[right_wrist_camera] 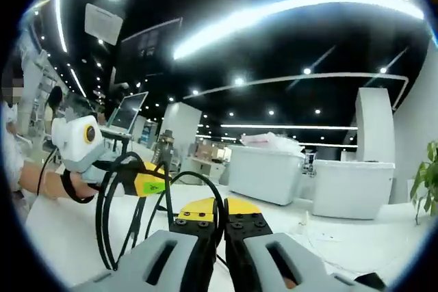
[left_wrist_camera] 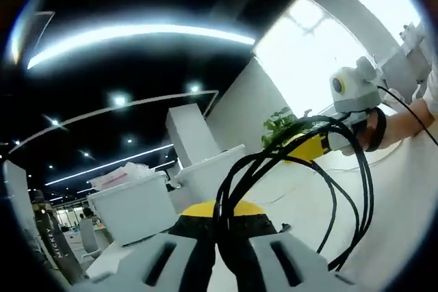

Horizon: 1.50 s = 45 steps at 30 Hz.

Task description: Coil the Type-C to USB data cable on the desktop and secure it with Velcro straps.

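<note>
The black data cable [left_wrist_camera: 263, 158] hangs in several loops in the air between the two grippers, above the white desktop [left_wrist_camera: 404, 203]. In the left gripper view my left gripper [left_wrist_camera: 217, 220] is shut on a bundle of its strands at the yellow-and-black jaw tips. The right gripper [left_wrist_camera: 302, 148], held by a hand, grips the far side of the coil. In the right gripper view my right gripper [right_wrist_camera: 220, 220] is shut on a cable strand. There the cable loops [right_wrist_camera: 101, 217] droop from the left gripper [right_wrist_camera: 154, 184] at the left.
Two white bins [left_wrist_camera: 137, 206] [left_wrist_camera: 205, 172] stand on the desktop behind the coil, also as bins [right_wrist_camera: 267, 172] [right_wrist_camera: 352, 189]. A green plant [left_wrist_camera: 280, 124] is at the back. A laptop [right_wrist_camera: 130, 114] sits at the far left. A person's forearm [right_wrist_camera: 41, 179] holds the left gripper.
</note>
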### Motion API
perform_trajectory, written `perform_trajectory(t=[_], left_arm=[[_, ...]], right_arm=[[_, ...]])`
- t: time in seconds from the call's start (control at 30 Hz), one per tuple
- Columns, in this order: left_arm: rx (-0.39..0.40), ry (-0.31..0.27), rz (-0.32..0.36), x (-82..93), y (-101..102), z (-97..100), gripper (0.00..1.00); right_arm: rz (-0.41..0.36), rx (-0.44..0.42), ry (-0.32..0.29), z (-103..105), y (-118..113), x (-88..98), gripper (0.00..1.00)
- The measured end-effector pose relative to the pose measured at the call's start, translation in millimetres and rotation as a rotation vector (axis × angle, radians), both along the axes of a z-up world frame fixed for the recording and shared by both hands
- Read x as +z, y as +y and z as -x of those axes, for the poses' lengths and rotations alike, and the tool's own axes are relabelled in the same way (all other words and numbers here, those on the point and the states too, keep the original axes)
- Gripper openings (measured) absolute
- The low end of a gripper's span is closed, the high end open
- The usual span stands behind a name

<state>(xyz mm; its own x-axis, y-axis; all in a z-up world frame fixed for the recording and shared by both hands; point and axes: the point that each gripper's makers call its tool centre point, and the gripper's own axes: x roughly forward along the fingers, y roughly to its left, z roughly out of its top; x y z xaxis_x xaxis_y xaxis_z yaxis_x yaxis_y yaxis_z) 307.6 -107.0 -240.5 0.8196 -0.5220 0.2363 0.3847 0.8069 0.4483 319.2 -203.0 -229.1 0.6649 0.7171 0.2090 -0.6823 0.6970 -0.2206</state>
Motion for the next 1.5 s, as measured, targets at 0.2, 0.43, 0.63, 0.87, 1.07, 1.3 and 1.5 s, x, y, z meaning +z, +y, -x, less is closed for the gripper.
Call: perform_trajectory(t=[0.2,0.43,0.63,0.87,1.07,1.3,1.5], left_arm=[[0.038,0.007,0.008,-0.7,8.9,-5.2,0.09],[0.048,0.013,-0.008,-3.2,8.1,-6.5,0.12],[0.07,0.008,-0.058,-4.0,11.1,-7.8,0.06],[0.206,-0.011,-0.148,-3.6,28.1,-15.9,0.06],[0.238,-0.038,-0.21,-1.2,19.1,-15.5,0.06],[0.225,-0.114,-0.334,3.1,3.8,-2.4,0.06],[0.137,-0.13,-0.35,-1.8,-21.8,9.5,0.06]], right_arm=[[-0.027,0.046,0.014,5.4,2.9,0.7,0.03],[-0.076,0.221,0.075,26.3,19.6,0.9,0.02],[-0.039,0.254,0.107,28.1,24.7,-7.9,0.04],[-0.059,0.17,0.01,35.8,8.9,32.3,0.2],[0.176,0.146,-0.018,45.4,50.4,3.5,0.35],[0.347,-0.022,-0.064,13.3,42.9,-25.3,0.3],[0.329,-0.071,-0.05,1.7,36.5,-25.5,0.2]])
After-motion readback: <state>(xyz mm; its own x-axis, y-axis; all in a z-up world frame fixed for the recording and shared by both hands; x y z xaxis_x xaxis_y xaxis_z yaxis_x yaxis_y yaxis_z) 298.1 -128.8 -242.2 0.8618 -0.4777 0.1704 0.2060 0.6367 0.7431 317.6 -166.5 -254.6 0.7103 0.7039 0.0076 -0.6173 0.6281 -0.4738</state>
